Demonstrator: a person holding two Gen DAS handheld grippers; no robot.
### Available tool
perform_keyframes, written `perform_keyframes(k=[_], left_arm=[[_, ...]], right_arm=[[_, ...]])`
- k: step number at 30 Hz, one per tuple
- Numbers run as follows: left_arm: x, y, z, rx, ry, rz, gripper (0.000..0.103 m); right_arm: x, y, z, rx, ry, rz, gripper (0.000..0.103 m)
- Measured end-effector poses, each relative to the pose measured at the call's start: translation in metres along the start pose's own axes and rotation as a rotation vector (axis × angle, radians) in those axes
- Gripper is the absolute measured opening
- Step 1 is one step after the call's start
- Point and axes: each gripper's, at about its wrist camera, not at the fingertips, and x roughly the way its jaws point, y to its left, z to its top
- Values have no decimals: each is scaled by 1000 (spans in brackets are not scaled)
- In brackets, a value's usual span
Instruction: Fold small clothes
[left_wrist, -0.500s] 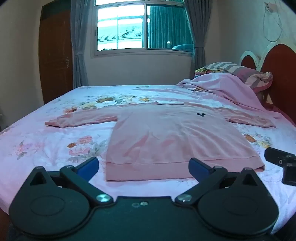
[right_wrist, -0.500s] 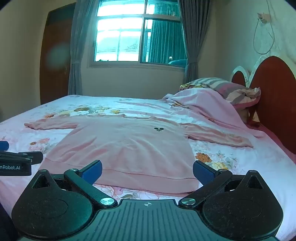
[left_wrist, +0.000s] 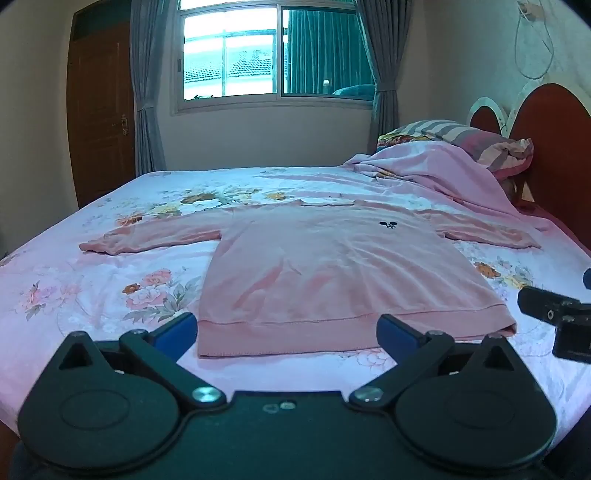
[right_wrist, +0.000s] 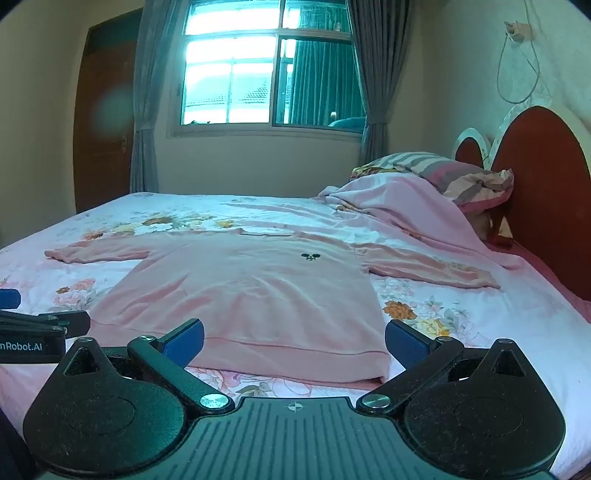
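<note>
The bed (left_wrist: 66, 280), in a floral sheet, carries a pink long-sleeved shirt (left_wrist: 332, 273) lying flat, sleeves spread, hem along the near edge. A rumpled pink blanket (left_wrist: 443, 173) lies by the headboard. The left gripper (left_wrist: 286, 332) and right gripper (right_wrist: 293, 338) hover before the hem, fingers released, grasping nothing.

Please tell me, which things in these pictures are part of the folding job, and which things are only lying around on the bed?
Part of the job:
- pink long-sleeved shirt, spread flat
- left gripper, open
- right gripper, open

Only lying around:
- crumpled pink blanket
- striped pillow
- floral bedsheet, under the shirt
</note>
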Motion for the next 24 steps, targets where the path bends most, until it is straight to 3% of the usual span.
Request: perform_keyframes(k=[24], left_arm=[[0,-5,0,4,3,-10,102]], right_arm=[[-1,-1,-1,8,-6,-4,103]])
